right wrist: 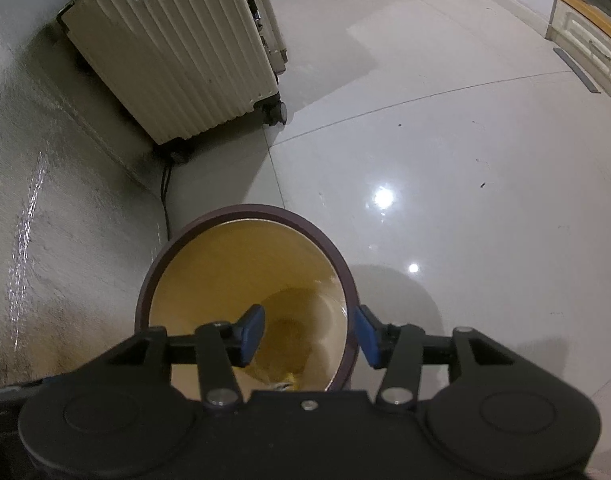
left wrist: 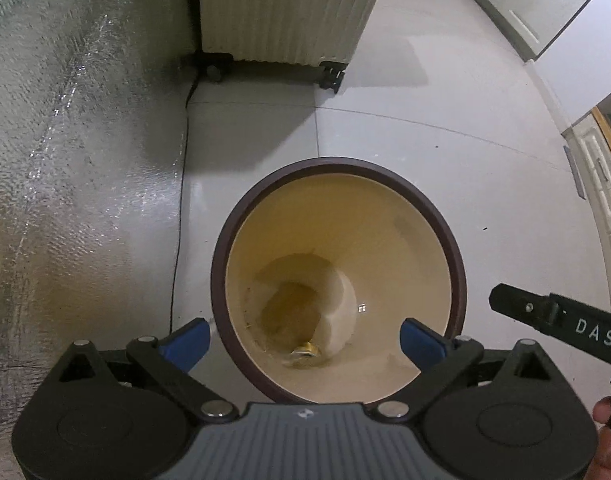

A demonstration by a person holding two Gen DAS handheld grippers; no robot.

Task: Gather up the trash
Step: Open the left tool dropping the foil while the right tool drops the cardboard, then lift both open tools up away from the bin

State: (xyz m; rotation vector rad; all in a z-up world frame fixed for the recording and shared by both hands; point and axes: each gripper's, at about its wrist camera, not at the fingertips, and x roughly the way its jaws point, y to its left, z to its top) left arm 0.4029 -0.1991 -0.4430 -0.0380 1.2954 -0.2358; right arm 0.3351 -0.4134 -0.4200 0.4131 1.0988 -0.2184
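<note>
Trash bin [left wrist: 425,216], lower centre of both views, looks light, stiff and slick-walled, so I'd pinch its brown rim; left gripper [left wrist: 305,338] and right gripper [right wrist: 309,336] both gape empty.

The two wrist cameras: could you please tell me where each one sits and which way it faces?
Left wrist: above the trash bin, looking steeply down inside; open left tongs, the right tool and a thumb show.
Right wrist: above the bin's right side, looking down; open right tongs straddle the rim.
Shared: bin, cream suitcase, tiled floor.
</note>
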